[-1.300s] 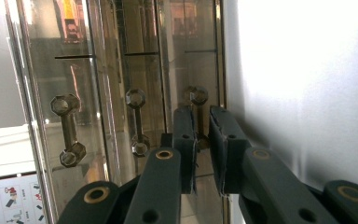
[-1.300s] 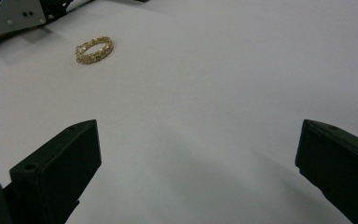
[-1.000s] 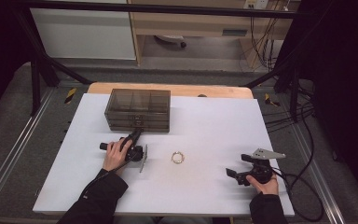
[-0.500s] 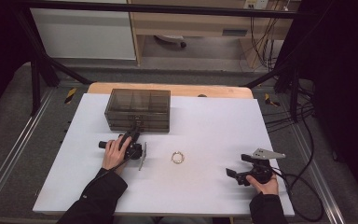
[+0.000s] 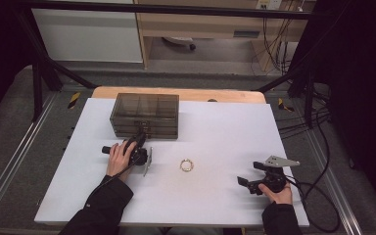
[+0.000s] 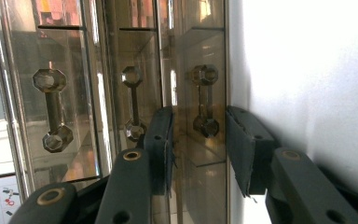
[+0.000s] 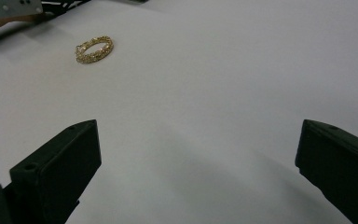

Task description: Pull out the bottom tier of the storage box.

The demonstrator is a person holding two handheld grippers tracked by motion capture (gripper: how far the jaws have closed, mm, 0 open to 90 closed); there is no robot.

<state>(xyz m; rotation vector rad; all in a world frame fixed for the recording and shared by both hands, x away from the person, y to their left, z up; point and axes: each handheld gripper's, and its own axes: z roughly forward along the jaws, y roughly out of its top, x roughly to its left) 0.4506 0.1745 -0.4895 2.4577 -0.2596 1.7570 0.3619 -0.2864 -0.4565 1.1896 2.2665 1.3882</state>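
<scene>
A smoky see-through drawer box (image 5: 144, 115) stands at the table's back left. My left gripper (image 5: 140, 138) is at its front, turned on its side. In the left gripper view the lowest drawer's handle (image 6: 204, 100) stands between the jaws of my left gripper (image 6: 199, 140). The pads are apart from it, and the jaws have just been closing a little after opening. A gold bracelet (image 5: 186, 165) (image 7: 94, 49) lies flat mid-table. My right gripper (image 5: 245, 183) (image 7: 198, 154) rests open near the front right, pointing toward the bracelet, with nothing between its jaws.
The white table top (image 5: 225, 127) lies on a wooden board (image 5: 176, 93). Two more drawer handles (image 6: 51, 109) (image 6: 133, 102) sit above the lowest one. Cables (image 5: 318, 205) trail off the right edge. Dark frame rails (image 5: 39, 83) flank the table.
My left gripper has edged slightly toward the drawer box front. The right gripper and the bracelet have stayed where they were.
</scene>
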